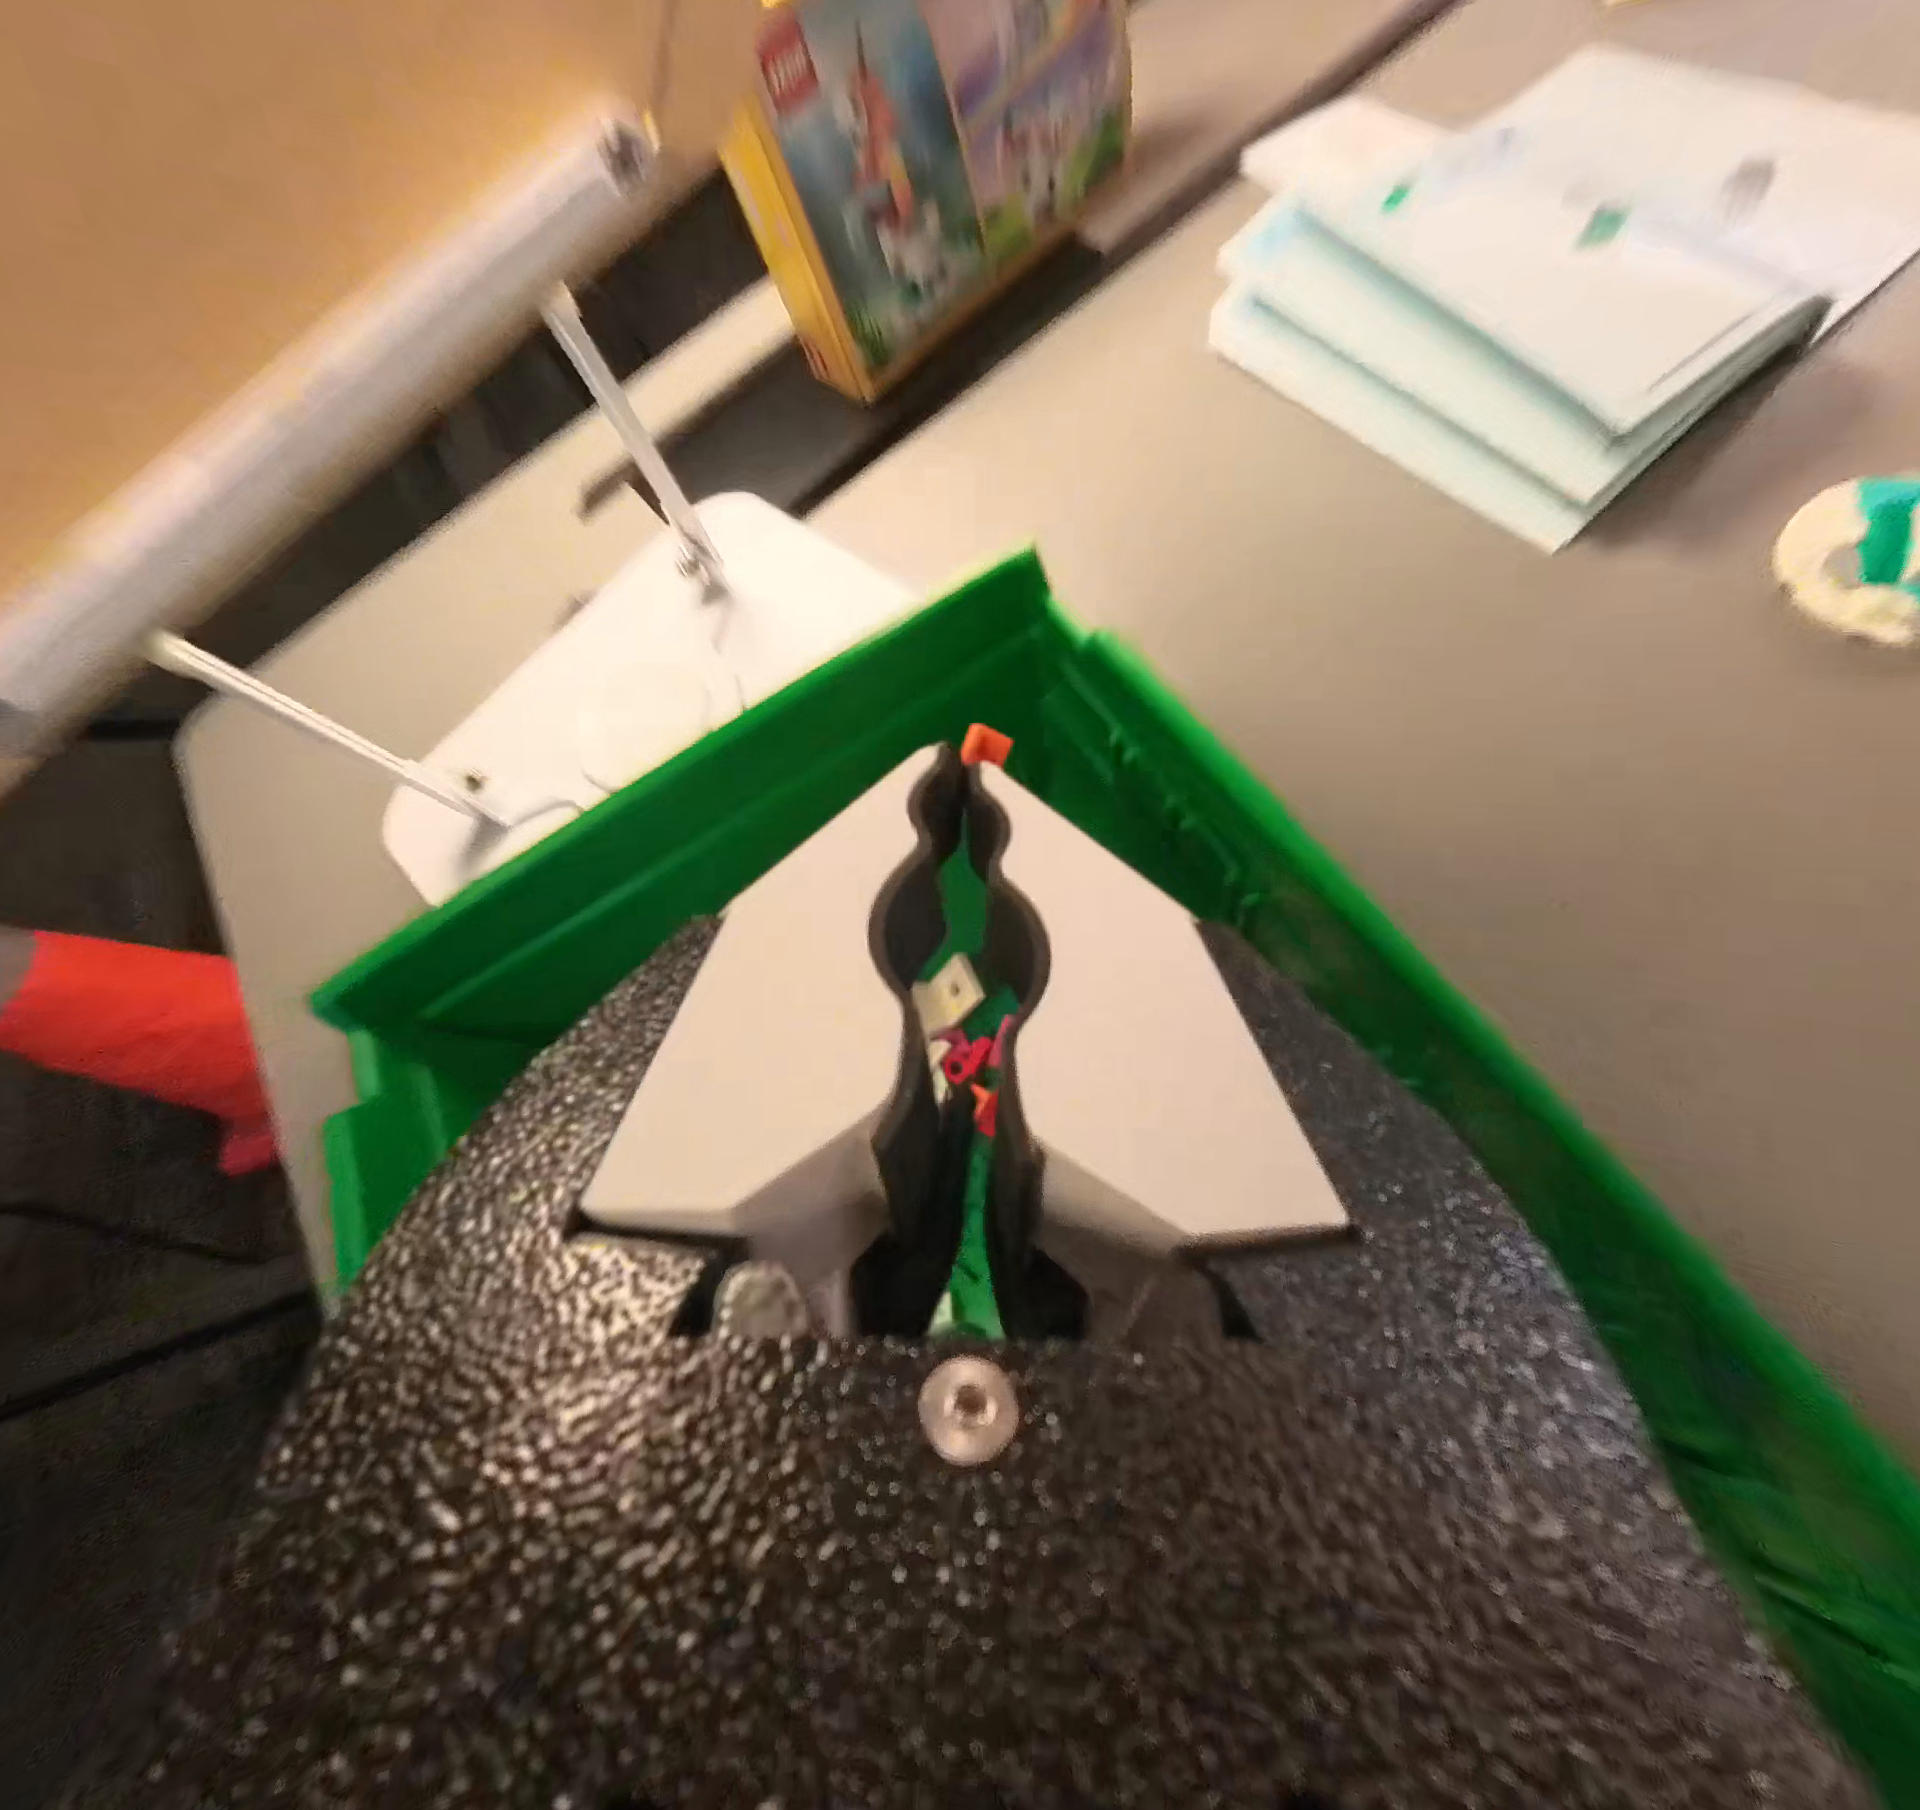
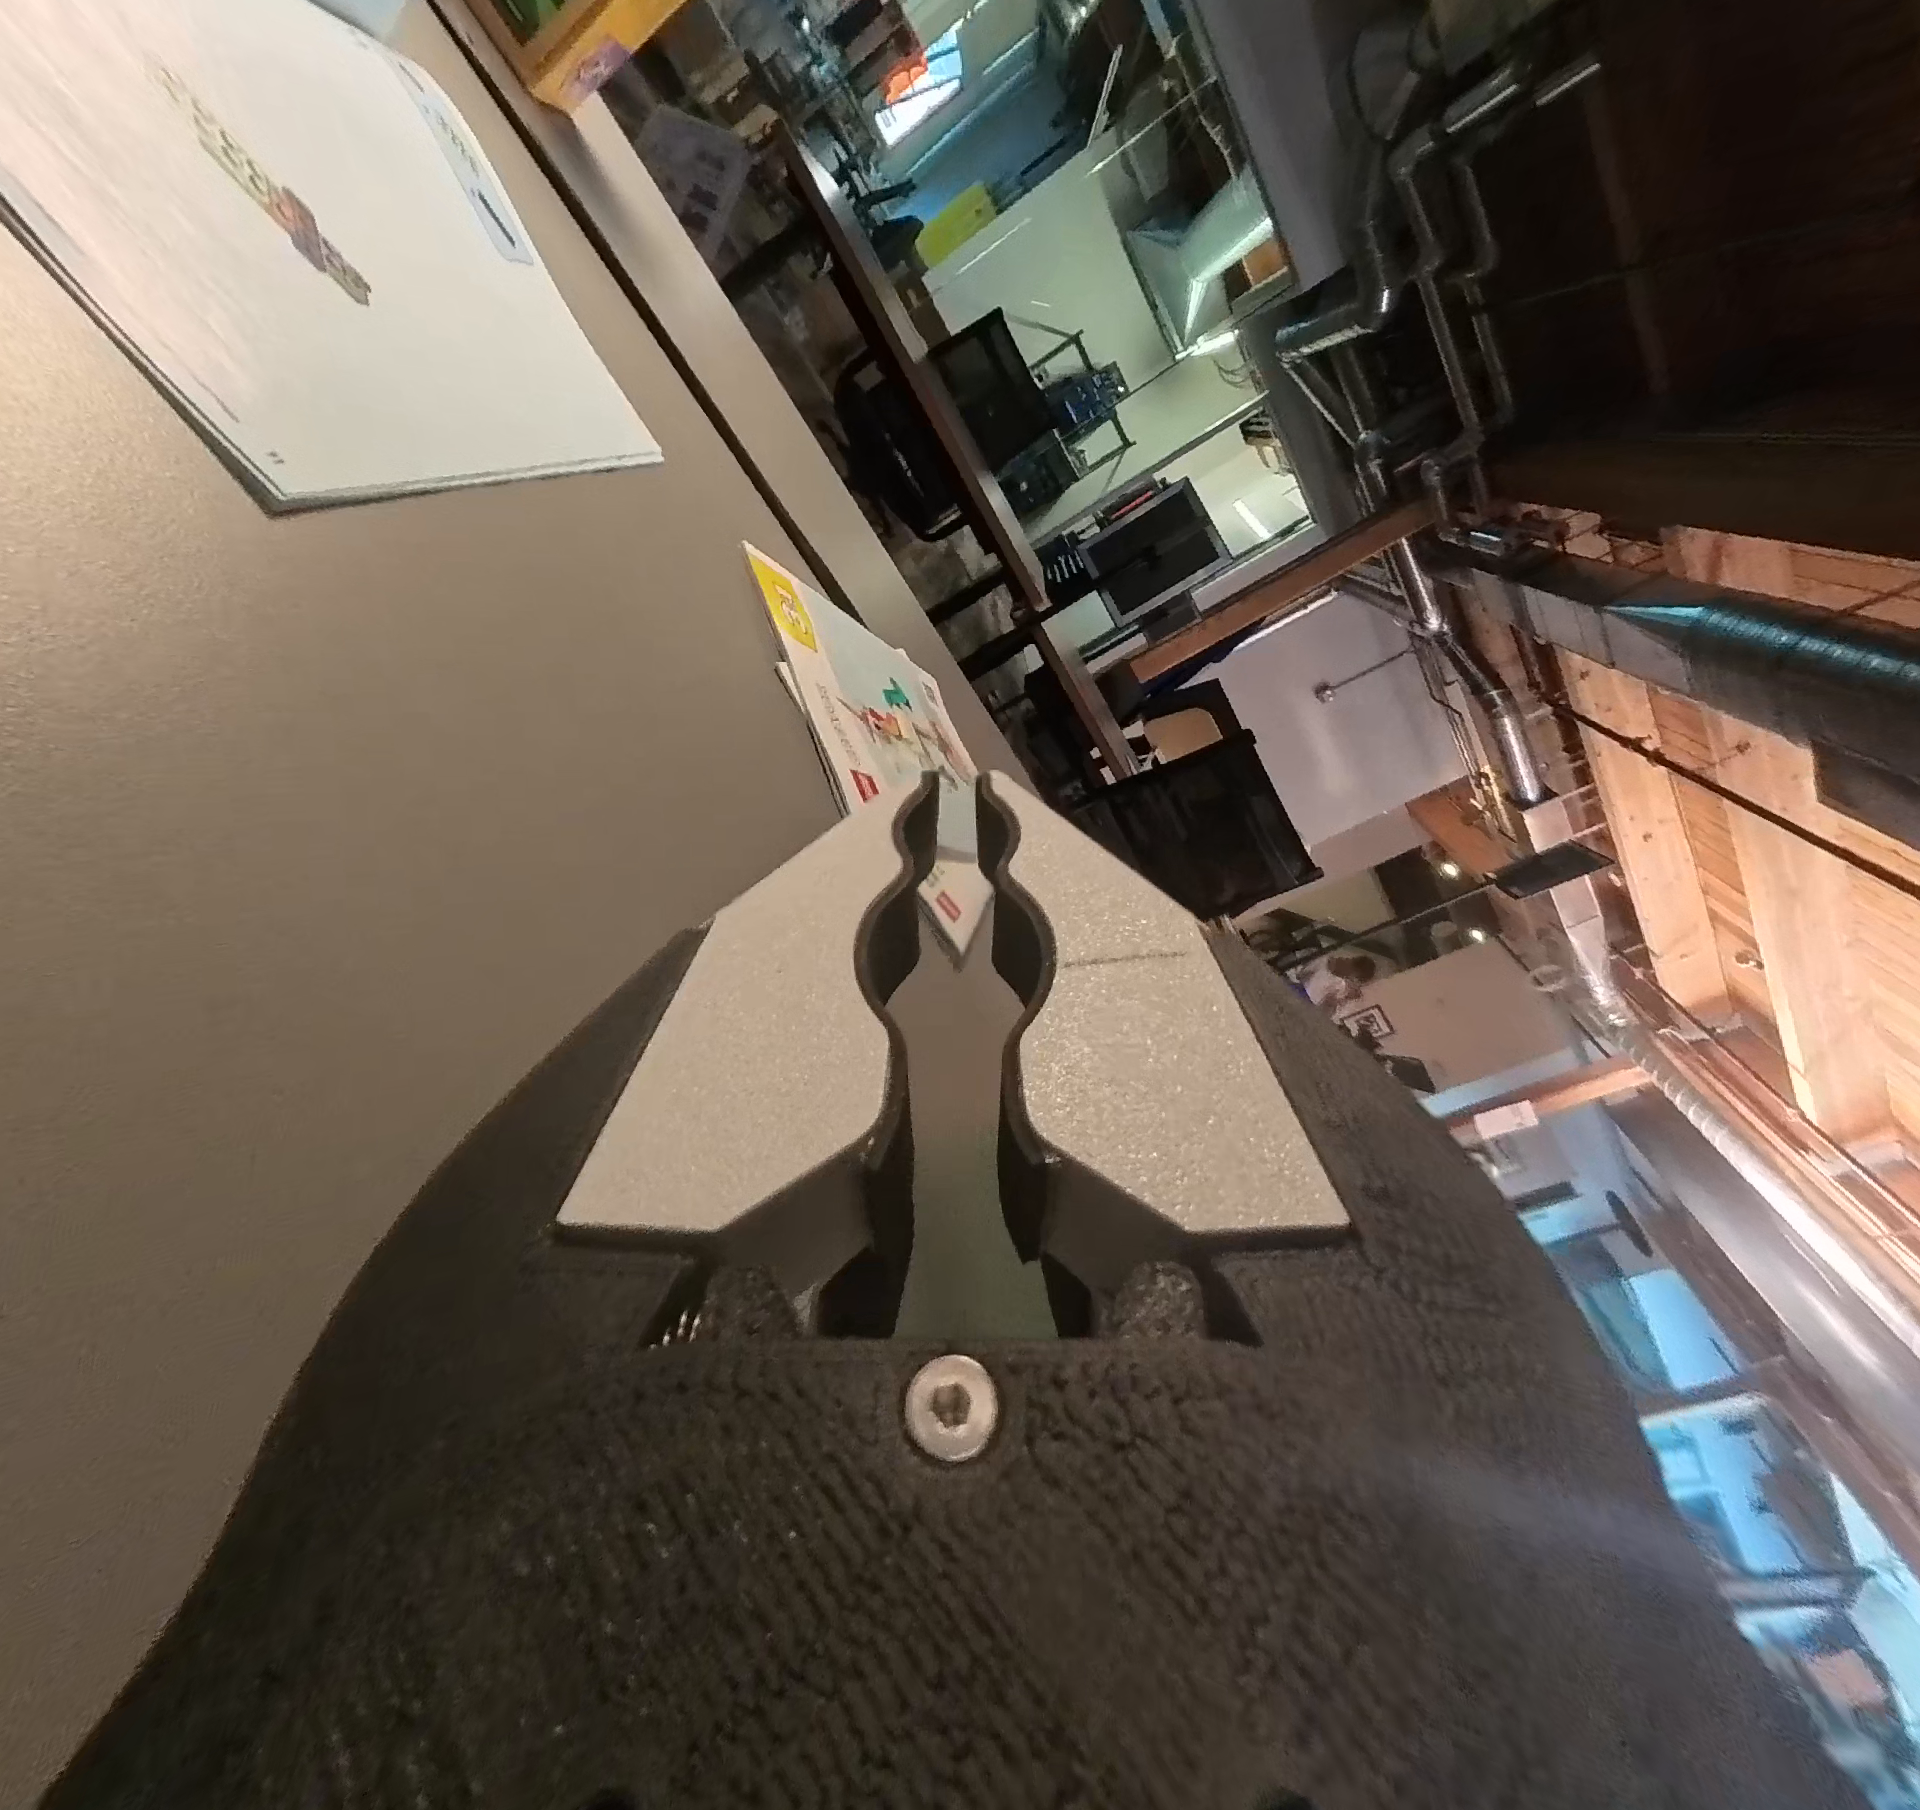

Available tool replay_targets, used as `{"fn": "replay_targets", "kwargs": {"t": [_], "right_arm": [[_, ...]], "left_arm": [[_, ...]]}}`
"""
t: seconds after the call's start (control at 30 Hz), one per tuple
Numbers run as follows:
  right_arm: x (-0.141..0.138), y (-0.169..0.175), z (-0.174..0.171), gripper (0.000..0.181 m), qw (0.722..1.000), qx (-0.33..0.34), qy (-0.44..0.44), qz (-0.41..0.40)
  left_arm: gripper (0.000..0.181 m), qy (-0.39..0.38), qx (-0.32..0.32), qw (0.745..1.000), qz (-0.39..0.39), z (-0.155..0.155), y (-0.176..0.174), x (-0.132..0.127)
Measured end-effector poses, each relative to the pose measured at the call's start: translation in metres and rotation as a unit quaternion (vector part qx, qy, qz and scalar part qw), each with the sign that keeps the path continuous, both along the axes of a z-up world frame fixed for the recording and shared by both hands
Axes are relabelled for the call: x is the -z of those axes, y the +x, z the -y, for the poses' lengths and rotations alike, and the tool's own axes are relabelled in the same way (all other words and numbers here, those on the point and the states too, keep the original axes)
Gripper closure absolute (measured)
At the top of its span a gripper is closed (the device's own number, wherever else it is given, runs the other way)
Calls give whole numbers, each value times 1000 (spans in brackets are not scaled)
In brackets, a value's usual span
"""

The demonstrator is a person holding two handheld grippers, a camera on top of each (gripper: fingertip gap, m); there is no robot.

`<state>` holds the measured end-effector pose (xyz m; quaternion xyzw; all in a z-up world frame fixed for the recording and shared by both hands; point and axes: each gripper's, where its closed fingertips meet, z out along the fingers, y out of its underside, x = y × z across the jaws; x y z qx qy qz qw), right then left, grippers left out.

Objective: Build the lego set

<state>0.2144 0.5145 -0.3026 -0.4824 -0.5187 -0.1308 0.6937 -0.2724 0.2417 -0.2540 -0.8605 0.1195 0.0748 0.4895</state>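
A: How do the left gripper's jaws stand?

B: Nearly closed, pinching a small orange piece at the tips. They sit over the corner of a green tray. Through the gap I see loose bricks in the tray, white, red and green.

A: And the right gripper?

B: Jaws narrow, a slim gap, nothing between them. It is rolled on its side, pointing along the worktop towards a booklet near the far edge.

A: What lies farther out?

B: In the left view, a stack of pale booklets, the set's box standing upright, and a small white-and-teal build at the right edge. The view is blurred.
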Motion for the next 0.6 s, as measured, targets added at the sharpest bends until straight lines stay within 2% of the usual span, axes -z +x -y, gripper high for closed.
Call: {"fn": "replay_targets", "kwargs": {"t": [0.1,0.2,0.3,0.4,0.47,0.5,0.57,0.6], "right_arm": [[-6,-2,2,176,1000,-15,-3,-24],[-15,-1,7,176,998,-32,-3,-51],[-27,2,15,177,994,-57,-14,-93],[-34,-6,32,174,978,-129,-79,-141],[-40,-20,57,171,950,-220,-145,-169],[-45,-29,74,171,926,-272,-185,-183],[-56,-44,108,168,857,-367,-287,-222],[-62,-51,128,167,802,-418,-352,-240]], "left_arm": [[181,62,-1,997,-37,12,31,-52],[181,106,25,991,-79,19,83,-96],[181,125,80,984,-102,13,148,-114],[181,175,166,966,-94,-1,232,-115],[181,211,222,948,-83,-14,286,-105],[181,234,239,938,-85,-23,308,-98],[181,269,280,920,-53,-37,349,-81],[181,283,290,913,-42,-45,364,-72]]}}
